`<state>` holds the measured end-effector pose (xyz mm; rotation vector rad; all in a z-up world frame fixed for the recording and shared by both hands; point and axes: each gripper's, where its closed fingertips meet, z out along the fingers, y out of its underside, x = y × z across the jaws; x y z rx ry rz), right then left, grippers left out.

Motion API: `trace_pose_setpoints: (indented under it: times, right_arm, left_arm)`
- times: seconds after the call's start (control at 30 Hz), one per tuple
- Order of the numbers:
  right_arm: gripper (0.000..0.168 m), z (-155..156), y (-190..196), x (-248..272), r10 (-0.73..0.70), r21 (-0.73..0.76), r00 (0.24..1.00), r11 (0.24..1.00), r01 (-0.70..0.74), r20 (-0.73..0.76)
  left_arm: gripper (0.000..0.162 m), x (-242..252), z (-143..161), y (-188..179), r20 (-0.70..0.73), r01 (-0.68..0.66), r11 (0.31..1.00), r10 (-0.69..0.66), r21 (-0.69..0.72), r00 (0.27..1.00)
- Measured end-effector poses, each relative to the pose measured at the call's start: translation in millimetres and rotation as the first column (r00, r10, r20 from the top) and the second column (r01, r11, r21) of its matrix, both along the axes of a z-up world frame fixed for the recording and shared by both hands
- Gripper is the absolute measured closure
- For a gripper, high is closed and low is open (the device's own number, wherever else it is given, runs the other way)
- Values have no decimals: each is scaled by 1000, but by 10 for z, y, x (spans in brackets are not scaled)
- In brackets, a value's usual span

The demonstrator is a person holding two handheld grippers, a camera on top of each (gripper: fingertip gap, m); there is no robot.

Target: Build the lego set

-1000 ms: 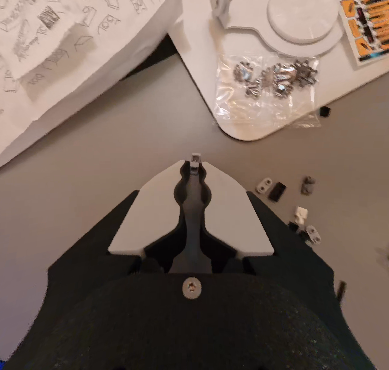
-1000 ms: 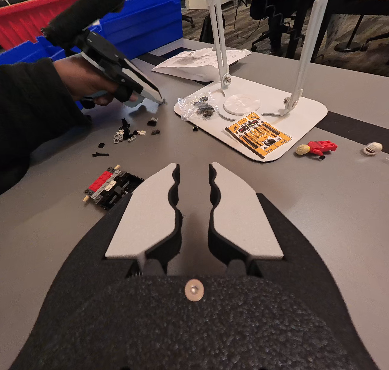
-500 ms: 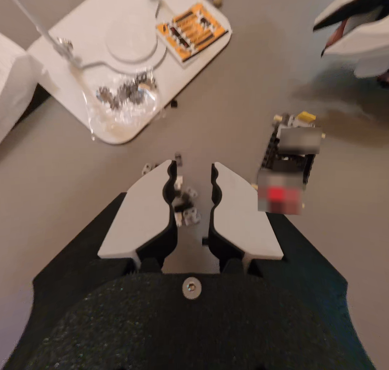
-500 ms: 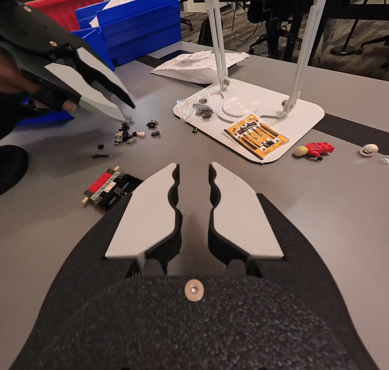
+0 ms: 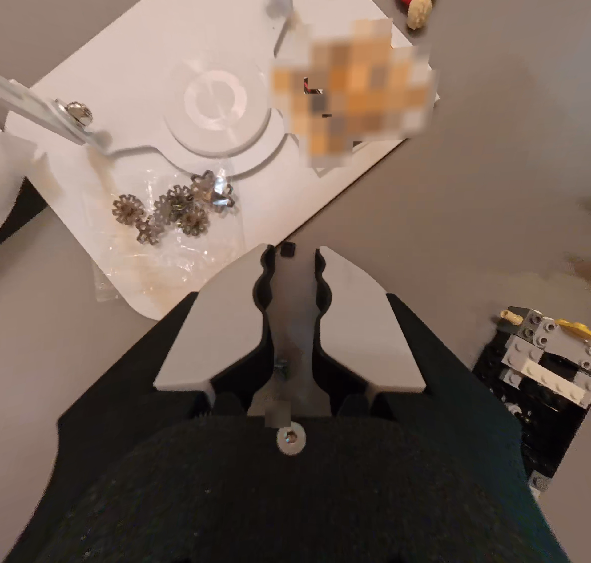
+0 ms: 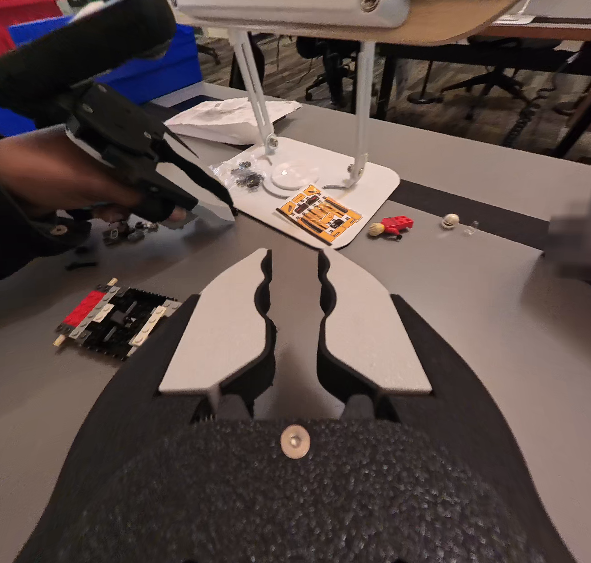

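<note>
Overhead, left claw (image 5: 295, 253) open, empty, above small black piece (image 5: 287, 248)

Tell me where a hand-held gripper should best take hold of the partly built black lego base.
Probably across its two long side edges, from above: the black lego base lies flat on the grey table, so only its thin rim offers grip. The left hand-held gripper, open, is nearest.

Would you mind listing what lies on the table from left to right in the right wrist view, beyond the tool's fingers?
Partly built black and red lego base → clear bag of small dark parts → orange sticker sheet → red minifigure piece → small white helmet piece.
</note>
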<state>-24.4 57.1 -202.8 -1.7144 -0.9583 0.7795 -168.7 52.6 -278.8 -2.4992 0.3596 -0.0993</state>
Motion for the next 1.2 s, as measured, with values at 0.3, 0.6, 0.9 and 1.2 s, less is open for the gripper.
trace_pose_setpoints:
  times: [0.3, 0.6, 0.9, 1.2]
  right_arm:
    - [142, 216, 344, 353, -244, 48, 966, 967, 249, -84]
    - [143, 291, 651, 895, -465, 70, 881, 879, 472, -88]
    - [144, 329, 585, 1397, -567, 107, 821, 814, 571, -66]
    - [153, 314, 503, 1886, -633, 168, 772, 757, 631, -48]
  left_arm:
    - [155, 19, -21, 13, -44, 27, 1000, -26, 12, 999]
    - [162, 197, 429, -362, 3, 129, 982, -130, 138, 991]
    - [162, 116, 609, -871, 26, 135, 970, -143, 202, 989]
    - [145, 44, 387, -941, 33, 101, 971, -111, 219, 993]
